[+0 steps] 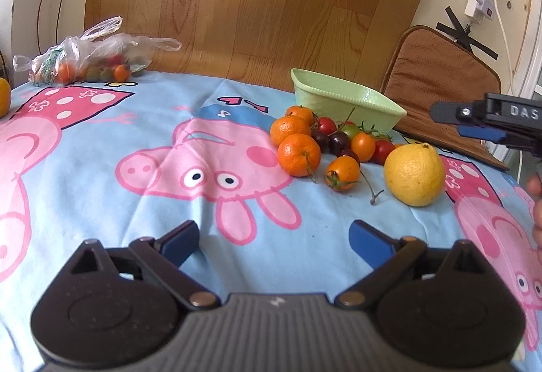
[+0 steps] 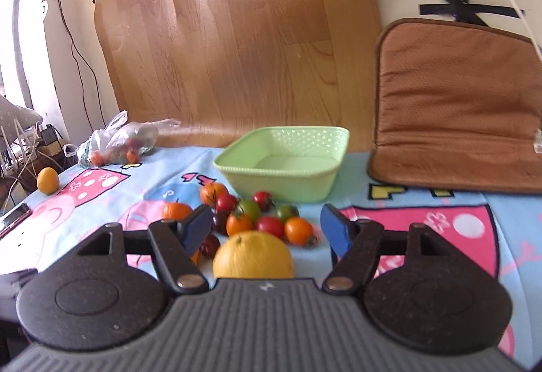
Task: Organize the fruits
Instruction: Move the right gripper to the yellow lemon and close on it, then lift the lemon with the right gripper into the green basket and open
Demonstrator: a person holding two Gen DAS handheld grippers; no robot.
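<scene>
So the big yellow lemon [image 2: 253, 255] is sitting on the cartoon pig tablecloth [image 1: 169, 202] at the front edge of the fruit pile, on the side away from the green basket [image 2: 284, 169], and my right gripper [image 2: 267, 230] is hanging right over it with the fingers spread wide, nothing held. My guess is the lemon's the heaviest thing here: firm, a bit waxy, and round enough to roll, so I'd take it across its widest middle and not near the pointy ends. Behind it, between lemon and basket, is the rest of the pile: mandarins [image 1: 298, 154], orange cherry tomatoes [image 1: 342, 173], red ones [image 2: 270, 225], a couple of green ones [image 2: 250, 209] and some dark cherries [image 1: 338, 142] with stems. Those small ones look soft and light, easy to squash or flick away, so gentle squeeze only. The basket has nothing in it, so none of the sorting is done by the look of it. My left gripper [image 1: 274, 238] is also wide apart and empty, hovering over bare cloth well left of the pile. Further from the basket, at the far left of the table, there's a plastic bag [image 1: 91, 55] with more little fruit and another yellow fruit [image 2: 47, 180], plus a brown cushion [image 2: 457, 101] leaning just right of the basket.
</scene>
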